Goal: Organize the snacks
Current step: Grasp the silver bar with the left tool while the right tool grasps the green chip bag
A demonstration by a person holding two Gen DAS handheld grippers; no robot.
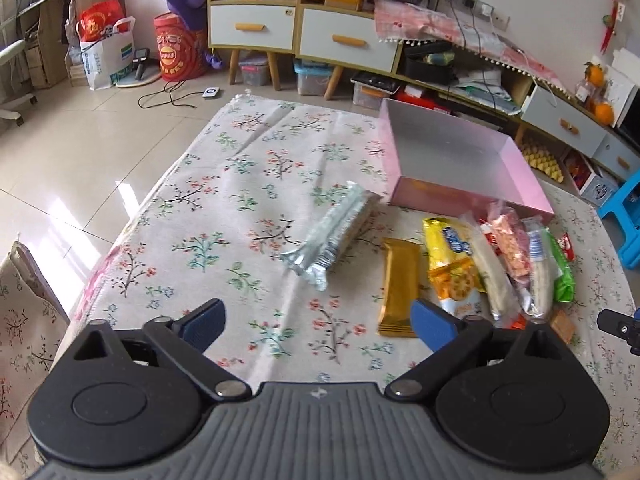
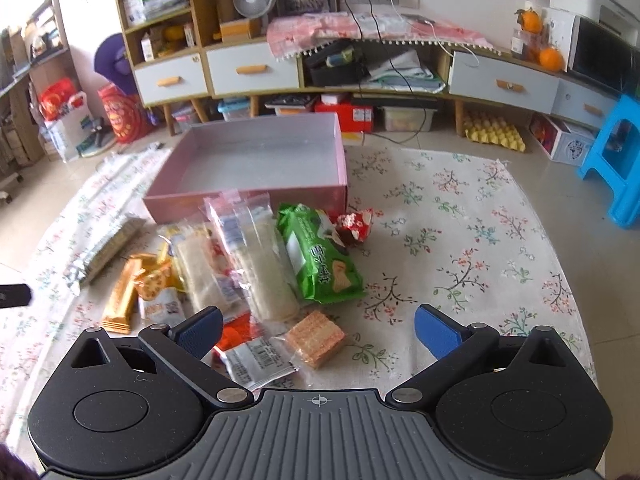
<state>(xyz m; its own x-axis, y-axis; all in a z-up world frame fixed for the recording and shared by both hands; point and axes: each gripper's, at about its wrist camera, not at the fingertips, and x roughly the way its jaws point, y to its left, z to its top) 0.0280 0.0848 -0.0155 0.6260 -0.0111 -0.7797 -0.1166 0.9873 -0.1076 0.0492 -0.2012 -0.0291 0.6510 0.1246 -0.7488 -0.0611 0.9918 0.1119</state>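
A pink box (image 1: 472, 194) (image 2: 248, 200) with a grey inside stands open and empty on the floral cloth. Several snack packs lie in front of it: a silver cracker pack (image 1: 330, 236) (image 2: 106, 250), a gold bar (image 1: 400, 286) (image 2: 122, 294), a yellow-orange cracker pack (image 1: 452, 264) (image 2: 158, 284), clear rice-cracker packs (image 2: 264, 268), a green biscuit pack (image 2: 320, 256), a red candy (image 2: 354, 222) and a wafer square (image 2: 316, 338). My left gripper (image 1: 316, 326) is open and empty, above the cloth near the gold bar. My right gripper (image 2: 318, 328) is open and empty, over the wafer square.
The cloth (image 1: 248, 168) covers a low table. Behind it stand cabinets with drawers (image 2: 256, 68), storage bins and cables on the floor. A blue stool (image 2: 616, 160) stands at the right. Bags (image 1: 106, 50) sit on the tiled floor at the left.
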